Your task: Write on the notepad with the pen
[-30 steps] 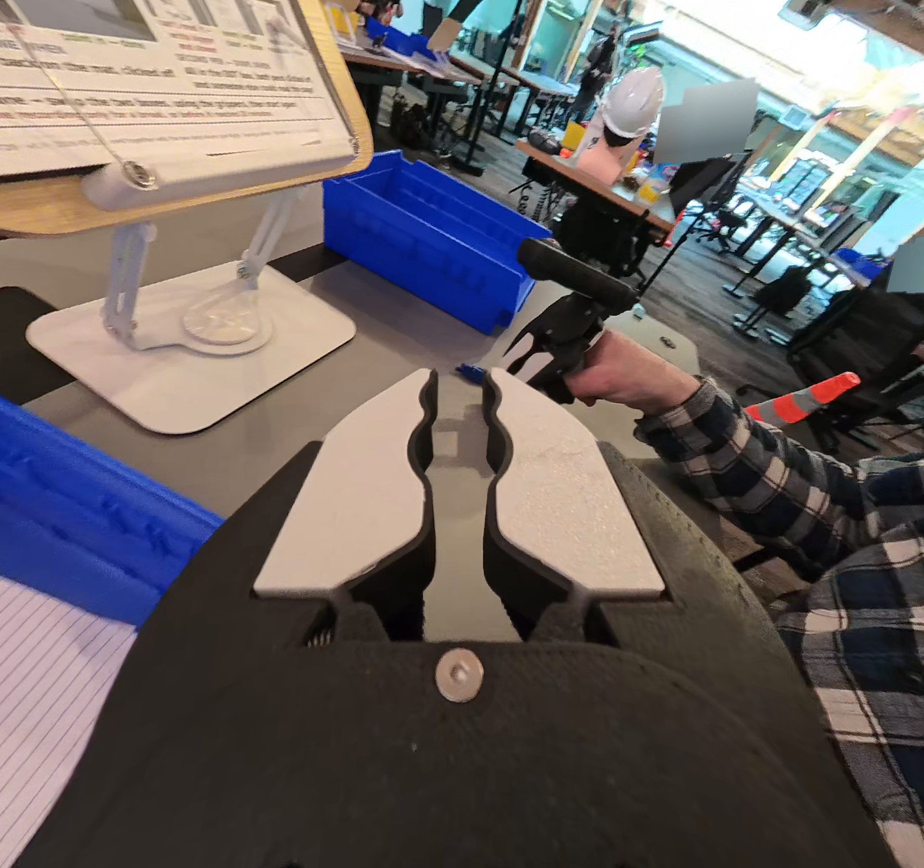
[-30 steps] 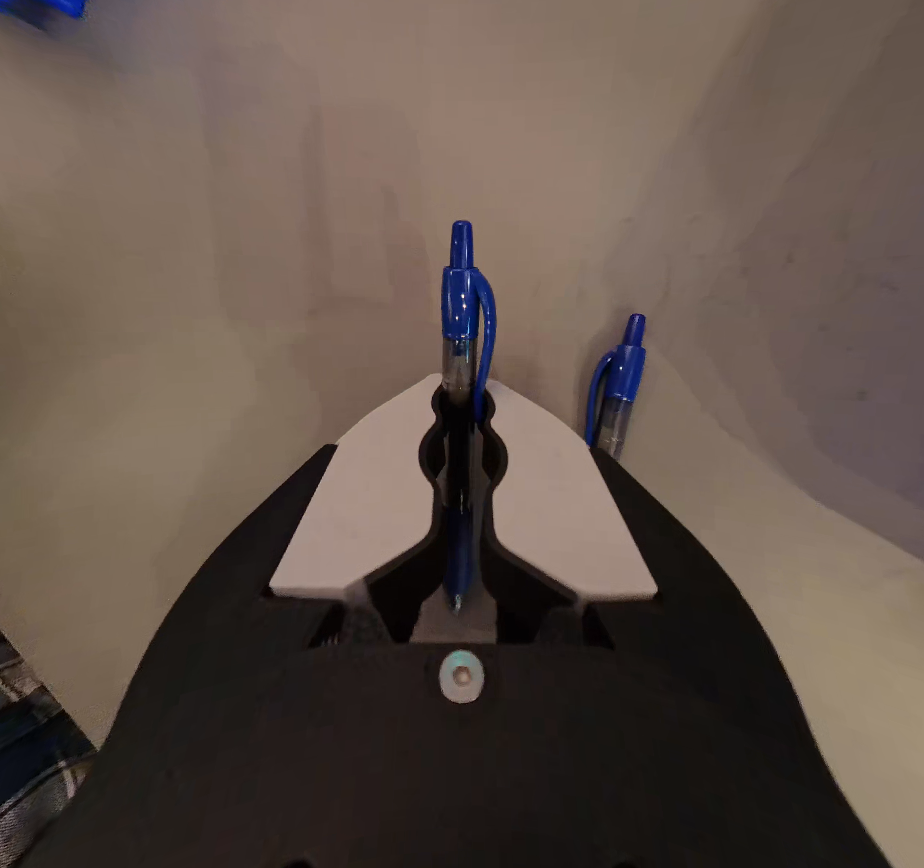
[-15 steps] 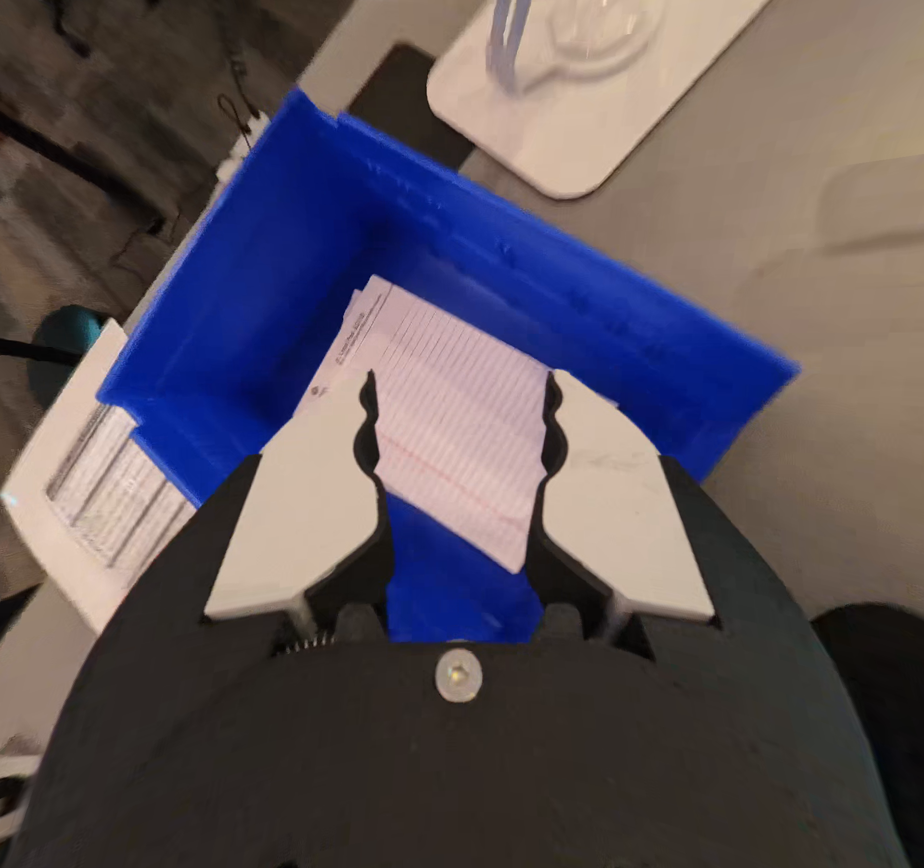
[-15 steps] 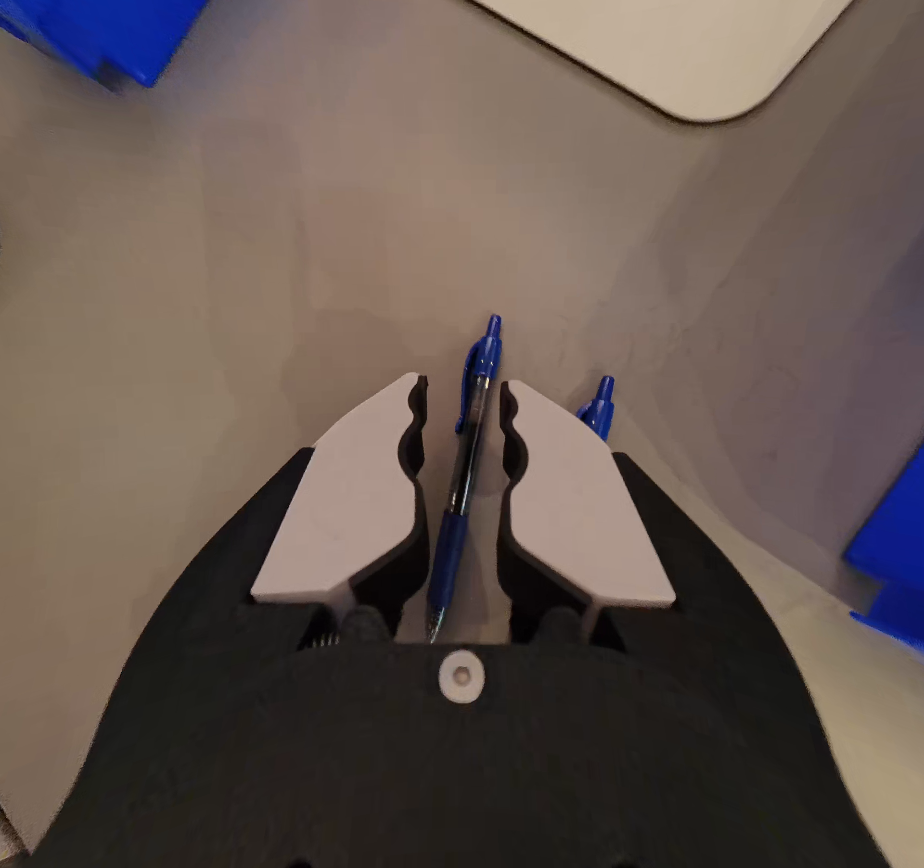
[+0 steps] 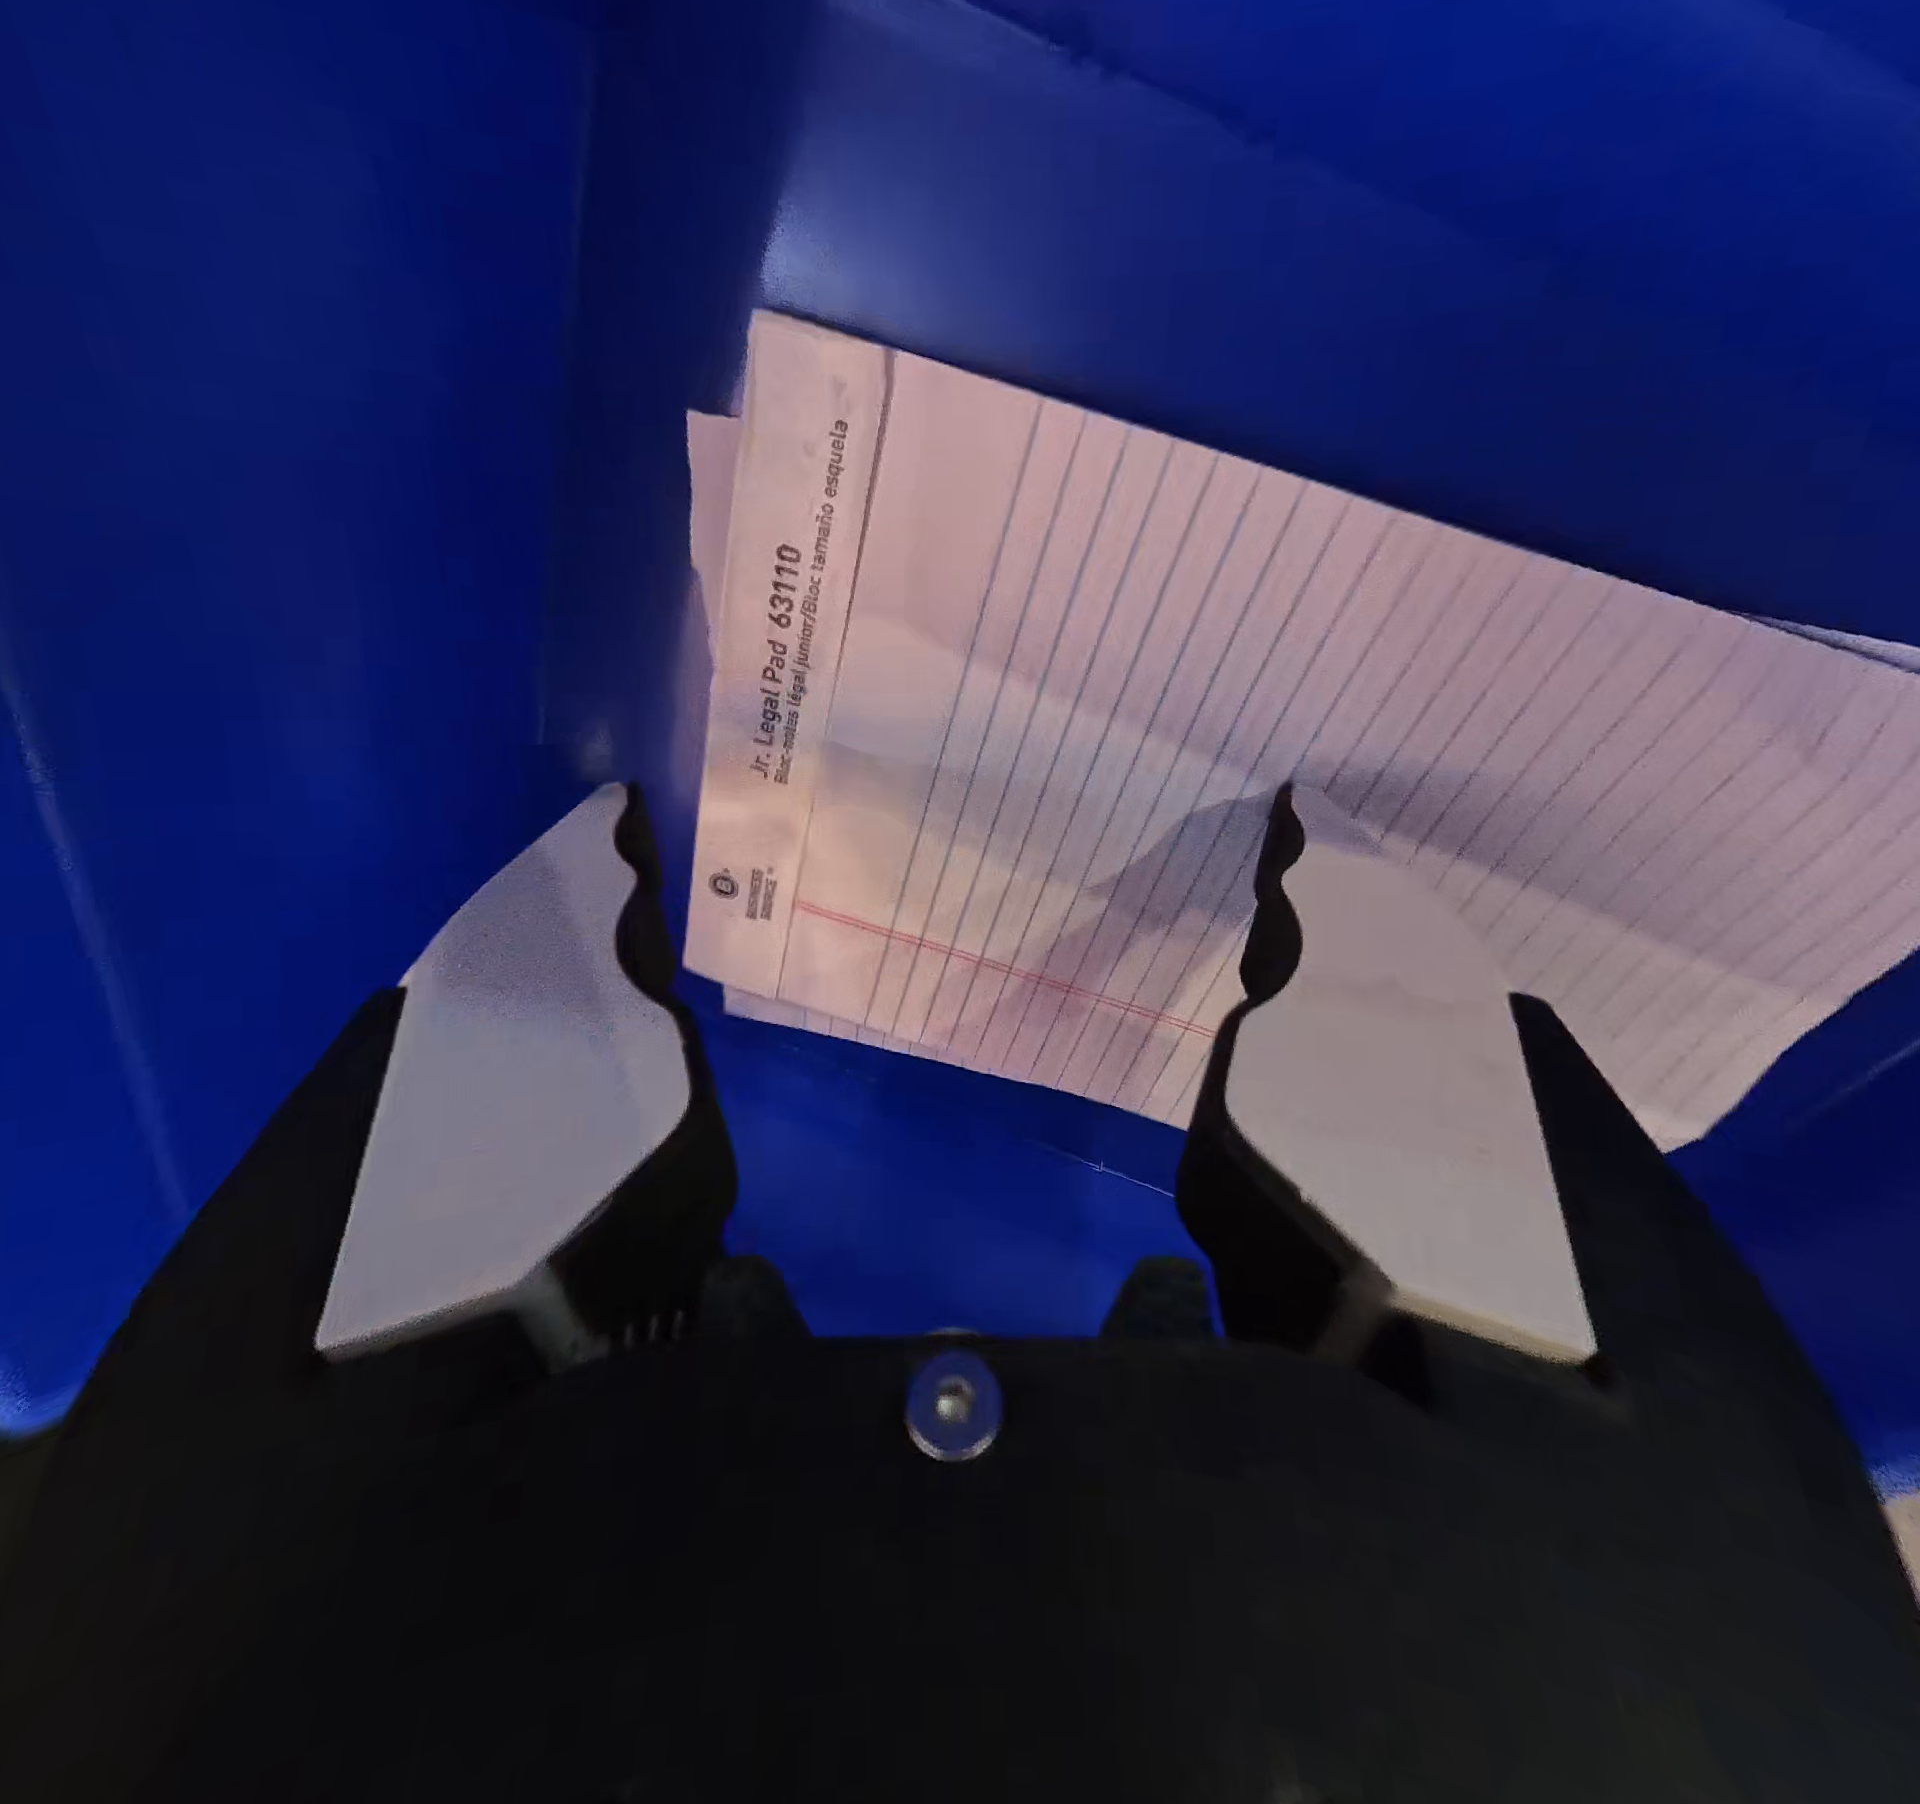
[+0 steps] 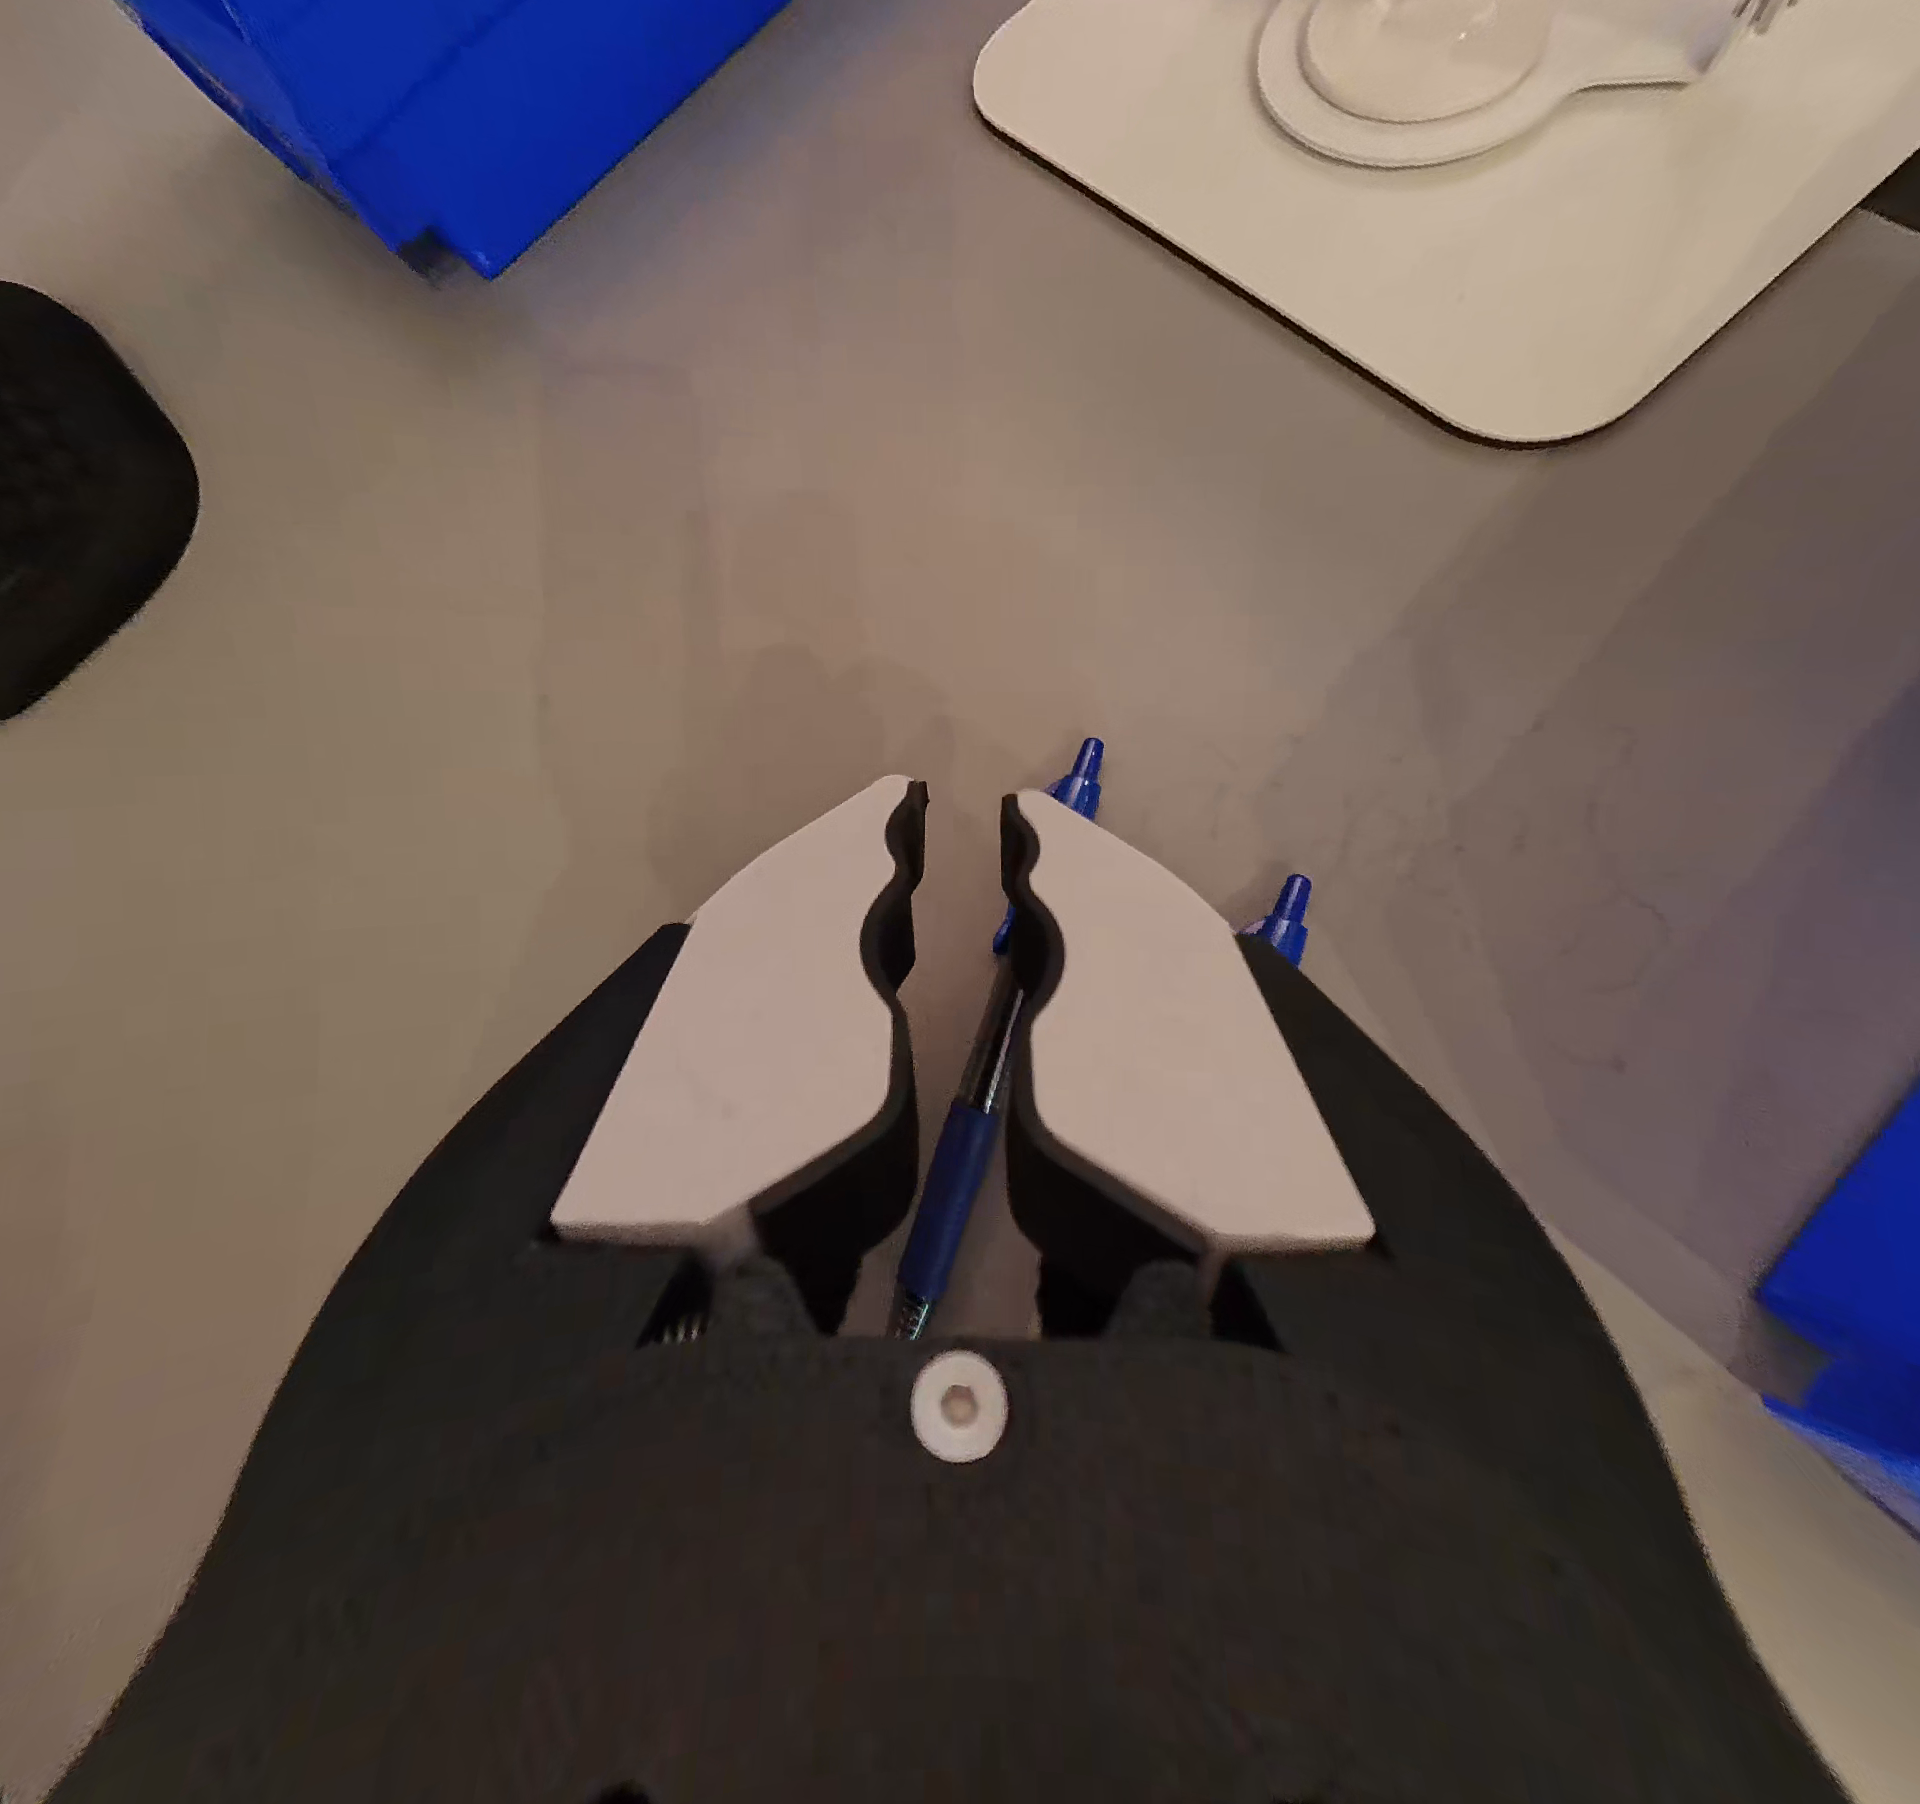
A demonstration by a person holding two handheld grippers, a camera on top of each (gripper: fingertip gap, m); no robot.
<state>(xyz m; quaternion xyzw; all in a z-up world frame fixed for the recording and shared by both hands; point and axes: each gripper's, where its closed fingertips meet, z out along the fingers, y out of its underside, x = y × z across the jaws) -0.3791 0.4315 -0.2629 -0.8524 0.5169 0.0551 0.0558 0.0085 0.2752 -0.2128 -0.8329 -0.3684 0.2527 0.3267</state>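
Observation:
A white lined notepad (image 5: pixel 1143 663) lies in a blue bin (image 5: pixel 312 404), with loose sheets under it. My left gripper (image 5: pixel 954 798) is open wide just above the pad's near edge and holds nothing. In the right wrist view a blue pen (image 6: pixel 951 1193) lies on the grey table (image 6: pixel 727 507). It runs aslant from between the jaws to under the right finger (image 6: pixel 1143 1027), and its cap end peeks out beyond the tip. My right gripper (image 6: pixel 961 798) hovers over it with the jaws narrowly parted. The pads do not press on the pen.
A second blue pen (image 6: pixel 1288 907) lies just right of my right gripper. A white stand base (image 6: pixel 1455 248) sits at the far right. One blue bin (image 6: pixel 468 40) is at the far left and another (image 6: pixel 1860 1287) at the right edge. A black object (image 6: pixel 62 507) is at the left edge. One gripper's finger ends stand about 40 cm off the other's. The black object (image 6: pixel 62 507) is about equally far from each gripper, around 30 cm.
My left gripper swung down into the blue bin and opened wide over the notepad. My right gripper let go of the pen, which now lies on the table, rose, and its jaws narrowed again.

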